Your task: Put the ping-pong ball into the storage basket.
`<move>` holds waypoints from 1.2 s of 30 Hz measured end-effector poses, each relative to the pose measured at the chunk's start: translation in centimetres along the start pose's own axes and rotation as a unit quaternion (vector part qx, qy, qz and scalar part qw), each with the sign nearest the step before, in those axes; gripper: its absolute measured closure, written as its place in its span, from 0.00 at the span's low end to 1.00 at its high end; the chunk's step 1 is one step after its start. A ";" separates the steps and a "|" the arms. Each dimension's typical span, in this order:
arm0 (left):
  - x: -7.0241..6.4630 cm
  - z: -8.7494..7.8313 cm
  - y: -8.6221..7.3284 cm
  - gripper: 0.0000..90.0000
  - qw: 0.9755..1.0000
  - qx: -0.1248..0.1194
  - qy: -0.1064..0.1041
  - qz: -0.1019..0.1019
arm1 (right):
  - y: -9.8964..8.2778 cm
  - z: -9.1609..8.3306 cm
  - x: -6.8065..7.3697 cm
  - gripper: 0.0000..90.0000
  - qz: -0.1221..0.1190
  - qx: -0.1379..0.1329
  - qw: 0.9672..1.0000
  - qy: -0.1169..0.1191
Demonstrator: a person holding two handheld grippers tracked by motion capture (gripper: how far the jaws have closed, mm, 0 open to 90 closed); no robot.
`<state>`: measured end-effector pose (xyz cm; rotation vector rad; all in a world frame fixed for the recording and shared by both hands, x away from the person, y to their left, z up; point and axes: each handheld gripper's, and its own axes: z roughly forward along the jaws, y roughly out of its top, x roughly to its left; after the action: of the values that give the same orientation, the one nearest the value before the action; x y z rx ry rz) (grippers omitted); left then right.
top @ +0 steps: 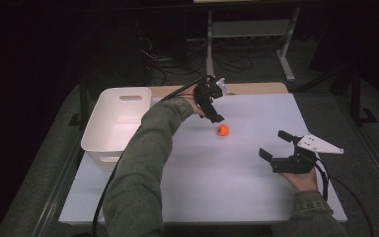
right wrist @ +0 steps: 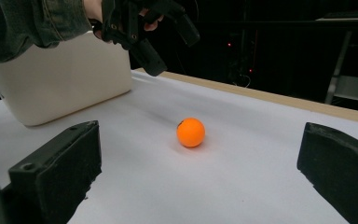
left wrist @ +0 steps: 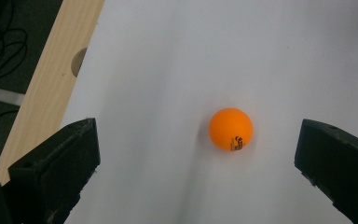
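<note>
Jaws spread wide, the right hand-held gripper (top: 278, 143) rests low on the white surface (top: 237, 182), nearest the person. Farther off lies an orange ball (top: 222, 130), untouched. Just beyond it hovers the left hand-held gripper (top: 212, 105), jaws apart, with a white bin (top: 119, 122) beside.

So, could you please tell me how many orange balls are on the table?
1. The orange ball lies on the white table, just below the open left gripper. The white bin looks empty, though its near wall hides part of its floor.
</note>
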<state>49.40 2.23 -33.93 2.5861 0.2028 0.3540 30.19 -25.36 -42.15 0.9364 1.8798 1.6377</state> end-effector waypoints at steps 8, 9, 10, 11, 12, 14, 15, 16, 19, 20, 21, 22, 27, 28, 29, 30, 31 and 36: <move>-0.2 1.4 0.2 0.00 1.000 0.004 -0.008 0.003 | 0.0 0.0 0.0 0.00 0.000 0.000 1.000 0.000; -0.2 1.4 0.2 0.00 1.000 0.004 -0.008 0.003 | 0.0 0.0 0.0 0.00 0.000 0.000 1.000 0.000; -0.2 1.7 0.2 0.00 1.000 0.008 -0.012 0.004 | 0.0 0.0 0.0 0.00 -0.001 0.001 1.000 0.000; -0.2 1.9 0.1 0.00 1.000 0.008 -0.012 0.003 | 0.0 0.0 -0.1 0.00 -0.001 0.002 1.000 0.000; -0.2 1.9 0.1 0.00 1.000 0.008 -0.012 0.003 | 0.0 0.0 -0.1 0.00 -0.001 0.002 1.000 0.000; -0.3 2.2 0.1 0.00 1.000 0.011 -0.014 0.000 | 0.0 0.0 -0.1 0.00 -0.001 0.002 1.000 -0.001; -0.4 2.5 0.0 0.00 1.000 0.013 -0.015 0.002 | 0.0 -0.1 -0.1 0.00 -0.001 0.002 1.000 -0.001; -0.4 2.6 0.0 0.00 1.000 0.013 -0.017 0.002 | -0.1 -0.1 -0.1 0.00 -0.002 0.002 1.000 -0.001; -0.4 2.8 0.1 0.00 1.000 0.012 -0.016 0.007 | -0.1 0.0 -0.2 0.00 0.000 0.003 1.000 -0.002; -0.5 3.2 0.2 0.00 1.000 0.011 -0.019 0.008 | -0.1 0.0 -0.2 0.00 0.001 0.002 1.000 -0.002; -0.6 3.4 0.2 0.00 1.000 0.010 -0.022 0.010 | -0.1 0.0 -0.2 0.00 0.001 0.003 1.000 -0.002; -0.6 3.4 0.2 0.00 1.000 0.010 -0.022 0.010 | -0.1 0.0 -0.2 0.00 0.001 0.003 1.000 -0.002; -1.0 4.4 0.5 0.00 0.999 0.019 -0.032 0.017 | -0.1 0.0 -0.2 0.00 -0.001 0.004 1.000 -0.002; -1.1 4.5 0.6 0.00 0.999 0.020 -0.033 0.018 | -0.1 0.0 -0.2 0.00 -0.001 0.004 1.000 -0.002; -1.2 4.9 0.8 0.00 0.999 0.020 -0.036 0.020 | -0.1 -0.1 -0.2 0.00 0.000 0.003 1.000 -0.002; -1.2 5.1 0.9 0.00 0.999 0.019 -0.038 0.020 | -0.1 -0.1 -0.2 0.00 0.000 0.003 1.000 -0.002; -1.2 5.1 0.9 0.00 0.999 0.019 -0.038 0.020 | -0.1 -0.1 -0.2 0.00 0.000 0.003 1.000 -0.002; -1.4 6.3 0.8 0.00 0.998 0.025 -0.046 0.021 | -0.1 -0.1 -0.2 0.00 0.001 0.003 1.000 -0.002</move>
<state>49.96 -1.74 -39.08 2.6527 0.1276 0.2479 30.18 -25.59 -42.26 0.9426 1.8834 1.6311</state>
